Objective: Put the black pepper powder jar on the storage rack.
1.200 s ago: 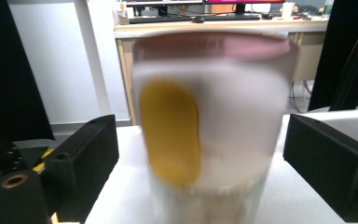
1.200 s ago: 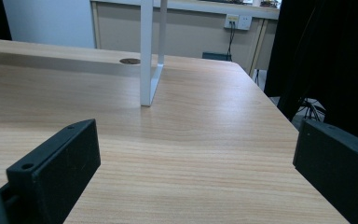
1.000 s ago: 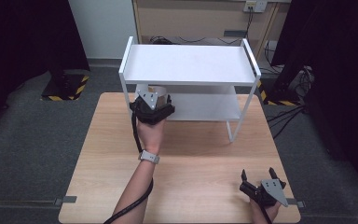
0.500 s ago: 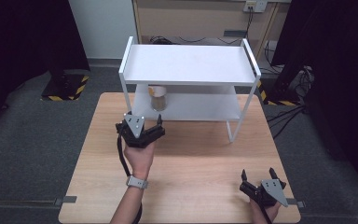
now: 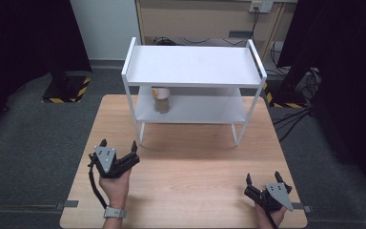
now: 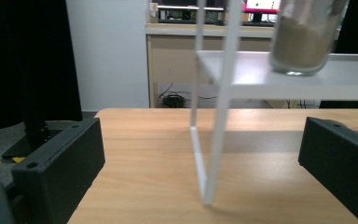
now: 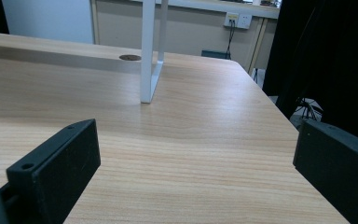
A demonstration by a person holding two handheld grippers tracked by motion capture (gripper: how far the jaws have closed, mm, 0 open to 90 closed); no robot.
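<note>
A glass jar of tan powder [image 5: 162,100] [image 6: 303,42] stands upright on the lower shelf of a white two-tier rack [image 5: 195,64], at its left end. My left gripper [image 5: 119,143] [image 6: 203,130] hovers low over the near left of the table, well in front of the rack and apart from the jar. Its jaws have just been opening and stand wide, with nothing between them. My right gripper [image 5: 263,176] [image 7: 198,135] rests at the near right corner, open and empty, facing the rack's right front leg [image 7: 149,70].
The wooden table [image 5: 195,162] has bare surface between the rack and both hands. The rack's thin left front leg [image 6: 214,140] stands just ahead of the left gripper. Cables and a cabinet lie on the floor beyond the table.
The left hand has drawn back from the rack's lower shelf to the near left of the table and sunk lower. The jar stays on the shelf, let go. The right hand kept still.
</note>
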